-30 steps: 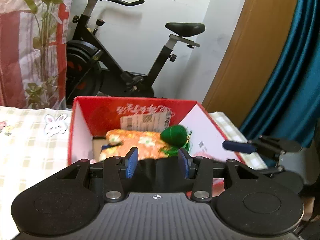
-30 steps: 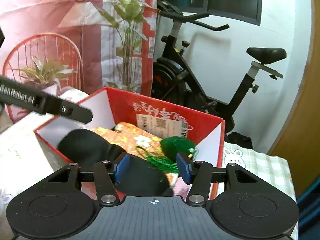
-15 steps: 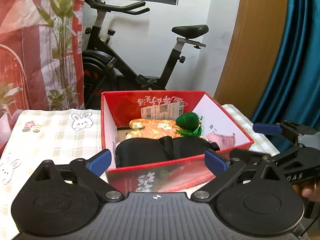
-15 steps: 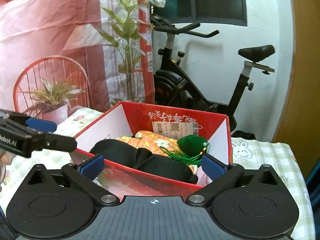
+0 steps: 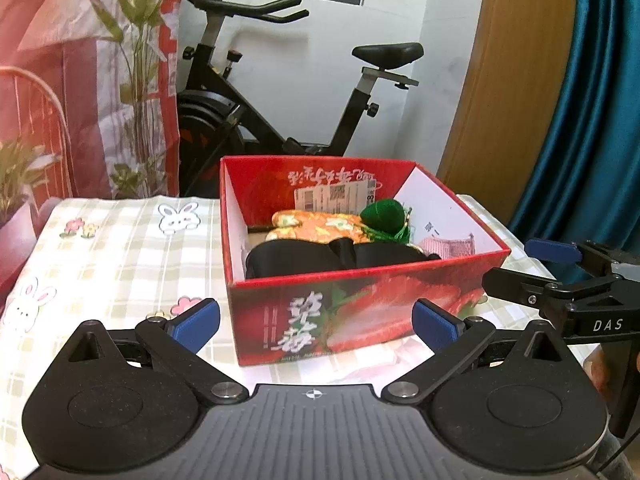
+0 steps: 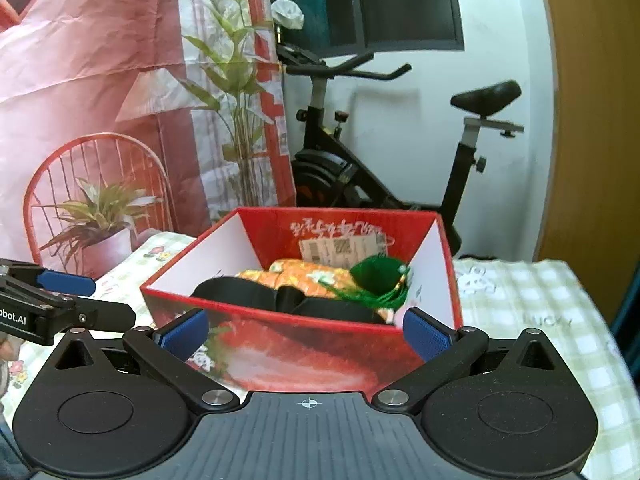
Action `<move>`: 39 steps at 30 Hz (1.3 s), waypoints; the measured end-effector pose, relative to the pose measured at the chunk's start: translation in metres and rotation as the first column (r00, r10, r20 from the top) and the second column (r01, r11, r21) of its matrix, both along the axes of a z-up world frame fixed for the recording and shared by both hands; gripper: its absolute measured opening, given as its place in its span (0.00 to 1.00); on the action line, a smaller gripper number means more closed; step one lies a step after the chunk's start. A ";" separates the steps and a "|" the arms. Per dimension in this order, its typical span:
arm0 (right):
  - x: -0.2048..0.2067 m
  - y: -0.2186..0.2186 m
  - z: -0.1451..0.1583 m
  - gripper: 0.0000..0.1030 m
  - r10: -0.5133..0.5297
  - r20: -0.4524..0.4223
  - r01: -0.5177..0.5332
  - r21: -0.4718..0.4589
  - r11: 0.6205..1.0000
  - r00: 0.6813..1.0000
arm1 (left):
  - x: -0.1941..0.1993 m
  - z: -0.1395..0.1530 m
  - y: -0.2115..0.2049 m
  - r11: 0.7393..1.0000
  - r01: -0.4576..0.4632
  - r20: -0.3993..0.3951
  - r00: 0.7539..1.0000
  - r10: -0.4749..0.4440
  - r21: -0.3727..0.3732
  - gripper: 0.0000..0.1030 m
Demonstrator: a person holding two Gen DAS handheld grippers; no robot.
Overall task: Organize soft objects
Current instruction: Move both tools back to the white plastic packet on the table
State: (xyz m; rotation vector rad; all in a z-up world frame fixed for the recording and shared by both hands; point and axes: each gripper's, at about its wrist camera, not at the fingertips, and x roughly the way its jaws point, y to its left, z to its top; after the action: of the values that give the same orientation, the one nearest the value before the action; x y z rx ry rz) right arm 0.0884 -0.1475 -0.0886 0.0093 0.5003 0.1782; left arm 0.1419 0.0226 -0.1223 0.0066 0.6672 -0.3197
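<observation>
A red cardboard box (image 5: 360,312) (image 6: 304,352) stands on the checked tablecloth. Inside it lie a black soft item (image 5: 296,258) (image 6: 236,292) at the front, an orange flowered item (image 5: 320,230) (image 6: 304,278) behind it, and a green tasselled pouch (image 5: 384,216) (image 6: 378,280) at the right. My left gripper (image 5: 316,322) is open and empty, just in front of the box. My right gripper (image 6: 306,332) is open and empty, in front of the box's near wall; it also shows in the left wrist view (image 5: 556,268), right of the box.
A checked tablecloth with rabbit prints (image 5: 120,248) (image 6: 532,312) covers the table. A black exercise bike (image 5: 280,112) (image 6: 380,168) stands behind the table. A red printed backdrop (image 6: 100,100) hangs at the left, a teal curtain (image 5: 592,120) at the right.
Both grippers opened, let go of the black soft item inside the box, and pulled back out of the box toward me.
</observation>
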 end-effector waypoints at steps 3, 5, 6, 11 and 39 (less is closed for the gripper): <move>-0.002 -0.001 -0.007 1.00 -0.009 -0.016 0.009 0.009 1.000 1.000 | -0.003 -0.006 0.003 1.000 -0.008 -0.011 1.000 0.008 -0.002 1.00; -0.004 -0.001 -0.011 1.00 -0.018 -0.018 0.018 0.004 1.000 1.000 | -0.005 -0.010 0.005 1.000 -0.013 -0.019 1.000 0.013 -0.003 1.00; -0.005 -0.002 -0.012 1.00 -0.022 -0.019 0.022 0.000 1.000 1.000 | -0.006 -0.012 0.007 1.000 -0.016 -0.024 1.000 0.016 -0.004 1.00; -0.006 -0.009 -0.024 1.00 -0.054 -0.063 0.054 -0.012 0.998 0.997 | -0.005 -0.021 0.015 0.999 -0.037 -0.058 0.998 0.036 -0.024 1.00; 0.005 0.030 -0.099 0.50 0.088 -0.268 -0.092 -0.001 0.996 0.959 | 0.015 -0.105 0.005 0.986 -0.080 -0.304 0.952 0.032 -0.148 0.62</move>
State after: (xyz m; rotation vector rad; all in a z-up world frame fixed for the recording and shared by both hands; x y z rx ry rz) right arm 0.0934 -0.1180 -0.1872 -0.0022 0.7725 0.2648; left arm 0.1569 0.0281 -0.2270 -0.2171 0.9413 -0.3208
